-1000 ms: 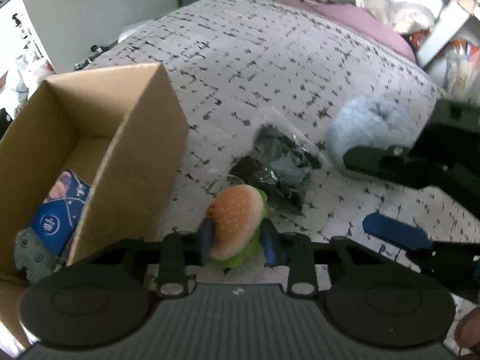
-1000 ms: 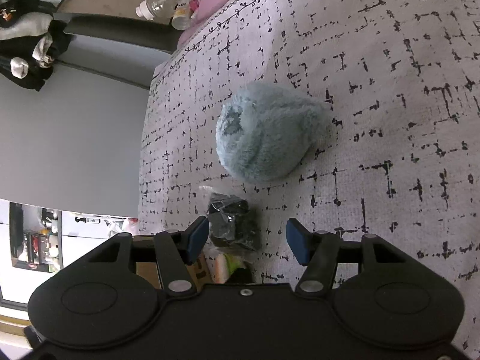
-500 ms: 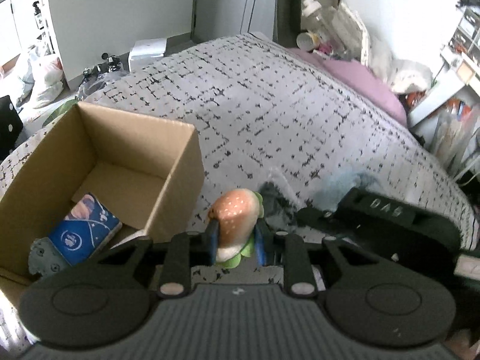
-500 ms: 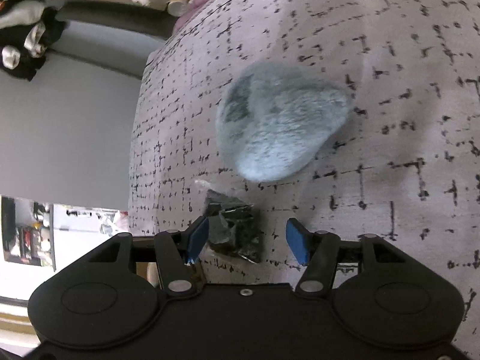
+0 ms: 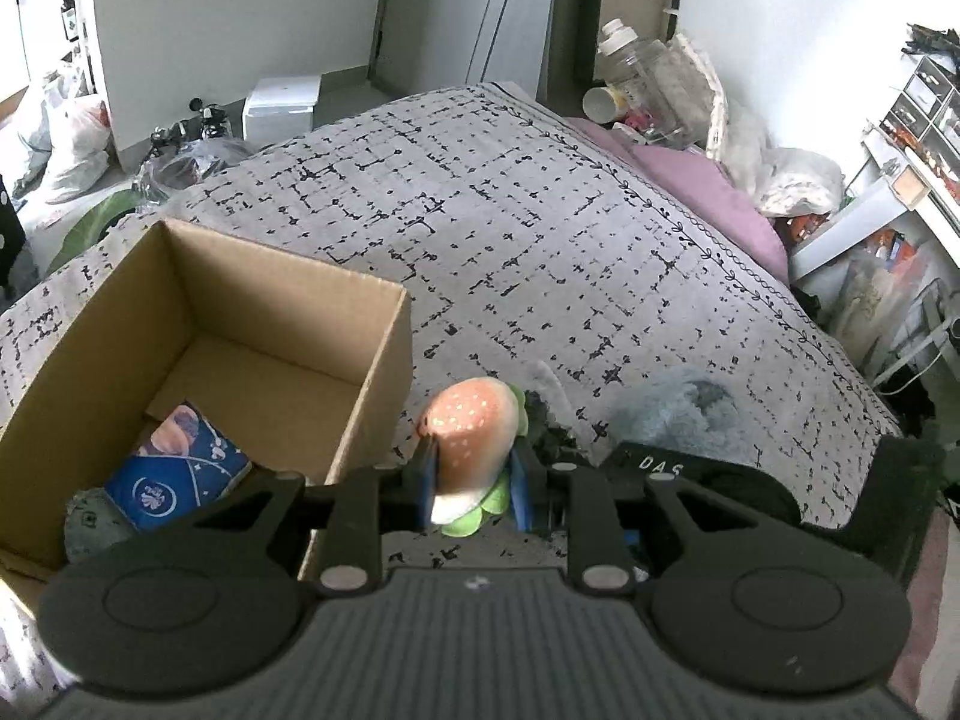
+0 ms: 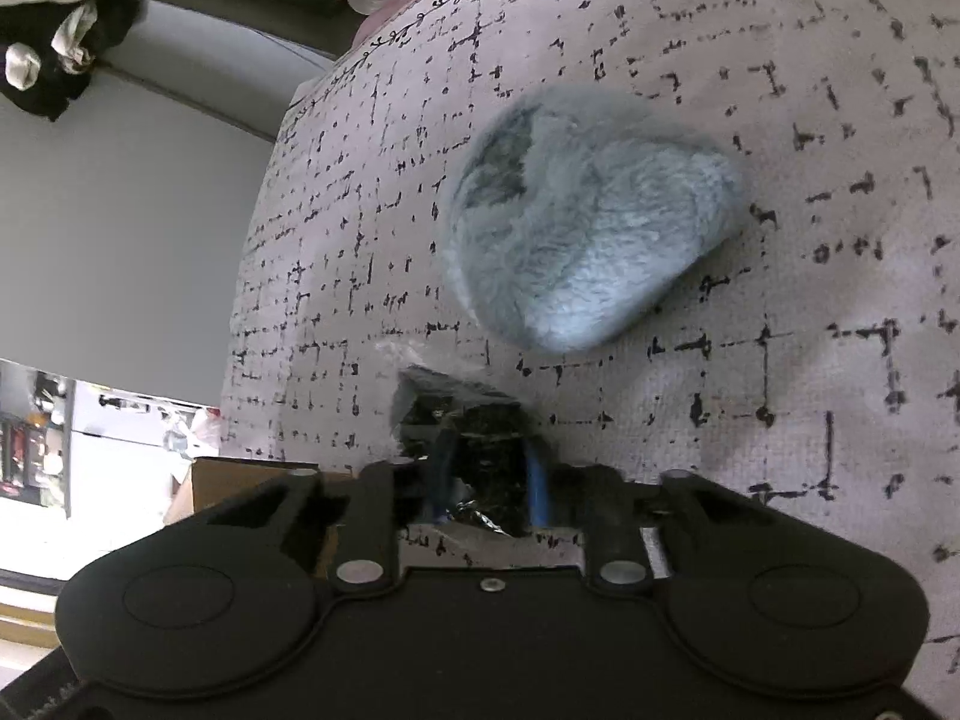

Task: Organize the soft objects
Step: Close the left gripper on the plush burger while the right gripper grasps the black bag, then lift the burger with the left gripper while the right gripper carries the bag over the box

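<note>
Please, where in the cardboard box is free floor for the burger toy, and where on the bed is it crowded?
The cardboard box has bare floor at its far end, beyond the blue packet and the grey item in the near corner. The bed is bare beyond the box. It is crowded near both grippers: burger toy, black plastic bag, fluffy blue toy.

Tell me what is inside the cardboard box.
In the cardboard box, a blue printed packet leans on a grey-green soft item in the near corner. The floor farther in is bare. The near wall and left gripper hide the nearest strip.
</note>
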`<state>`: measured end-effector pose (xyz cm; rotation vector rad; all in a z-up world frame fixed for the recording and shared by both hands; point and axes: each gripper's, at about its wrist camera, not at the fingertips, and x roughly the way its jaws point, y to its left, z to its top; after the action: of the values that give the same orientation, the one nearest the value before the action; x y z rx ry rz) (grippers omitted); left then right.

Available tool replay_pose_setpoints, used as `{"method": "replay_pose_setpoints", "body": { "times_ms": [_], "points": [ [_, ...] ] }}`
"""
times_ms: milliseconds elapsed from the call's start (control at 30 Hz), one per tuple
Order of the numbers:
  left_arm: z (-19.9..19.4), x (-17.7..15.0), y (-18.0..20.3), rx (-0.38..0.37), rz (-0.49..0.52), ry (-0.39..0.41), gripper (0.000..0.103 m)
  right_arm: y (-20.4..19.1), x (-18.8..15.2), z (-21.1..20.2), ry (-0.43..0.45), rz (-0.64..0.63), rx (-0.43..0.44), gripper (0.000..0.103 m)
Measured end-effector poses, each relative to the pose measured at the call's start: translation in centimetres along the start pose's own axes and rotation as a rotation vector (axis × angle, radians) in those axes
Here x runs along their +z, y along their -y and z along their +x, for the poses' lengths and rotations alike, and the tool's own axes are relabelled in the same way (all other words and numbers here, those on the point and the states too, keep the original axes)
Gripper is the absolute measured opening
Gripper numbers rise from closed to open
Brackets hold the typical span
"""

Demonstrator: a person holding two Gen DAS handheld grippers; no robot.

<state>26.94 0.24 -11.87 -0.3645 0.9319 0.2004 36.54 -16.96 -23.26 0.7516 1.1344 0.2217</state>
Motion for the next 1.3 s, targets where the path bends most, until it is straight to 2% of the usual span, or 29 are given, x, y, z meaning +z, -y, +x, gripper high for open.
{"method": "replay_pose_setpoints", "body": {
  "times_ms": [33,167,767,1300],
  "points": [
    [-0.1,0.1,-0.1,0.002,0.001,0.0,0.024,-0.1,-0.2,-0.2,0.013,-0.013,0.001,0.014],
    [-0.8,0.5,-0.5,0.007,0.006,0.01,0.024,-1.4,-0.7,-1.3,0.048,-0.082,0.006,0.008],
    [-6.7,0.2,-1.7,-0.025,0.006,0.08,0.024,-2.6,-2.6,-8.9,0.181,-0.166,0.123,0.008],
    [-11.3,0.6,-4.1,-0.007,-0.01,0.165,0.024,-4.9,-3.5,-14.4,0.285,-0.272,0.233,0.008]
  ]
}}
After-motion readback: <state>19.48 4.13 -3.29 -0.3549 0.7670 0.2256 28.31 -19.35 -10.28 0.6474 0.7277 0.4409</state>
